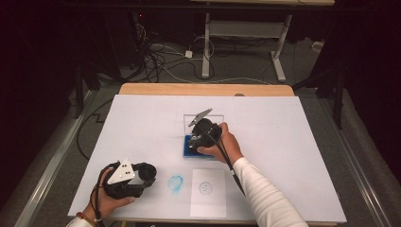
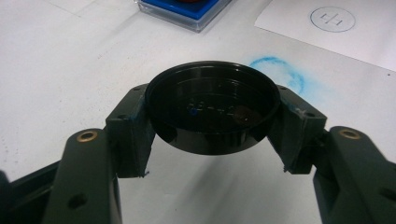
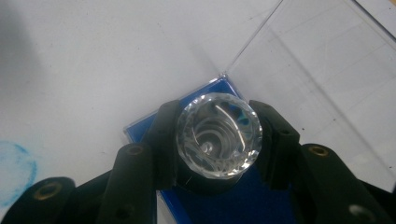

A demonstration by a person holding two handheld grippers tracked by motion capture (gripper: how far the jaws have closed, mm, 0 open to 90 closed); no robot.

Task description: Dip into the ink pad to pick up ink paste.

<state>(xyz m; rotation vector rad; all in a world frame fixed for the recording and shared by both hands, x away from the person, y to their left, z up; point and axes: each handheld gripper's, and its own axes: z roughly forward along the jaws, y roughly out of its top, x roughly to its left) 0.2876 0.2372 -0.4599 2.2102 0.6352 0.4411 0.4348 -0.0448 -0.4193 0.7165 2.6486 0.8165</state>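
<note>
My left gripper (image 1: 145, 176) rests near the table's front left, shut on a shallow round black cap (image 2: 212, 109) that sits between its pads, just above the white surface. At the table's middle, my right gripper (image 1: 197, 141) points down over a blue ink pad (image 1: 188, 151) in a clear case. It is shut on a round piece with a clear faceted top (image 3: 218, 135) and a black body. The blue pad (image 3: 219, 205) lies directly under that piece. I cannot tell whether the piece touches the pad.
The case's clear hinged lid (image 1: 210, 120) stands open behind the pad. A white paper sheet (image 1: 208, 194) with a small printed circle lies at the front edge. A blue ink smudge (image 1: 176, 183) marks the table between the sheet and my left gripper.
</note>
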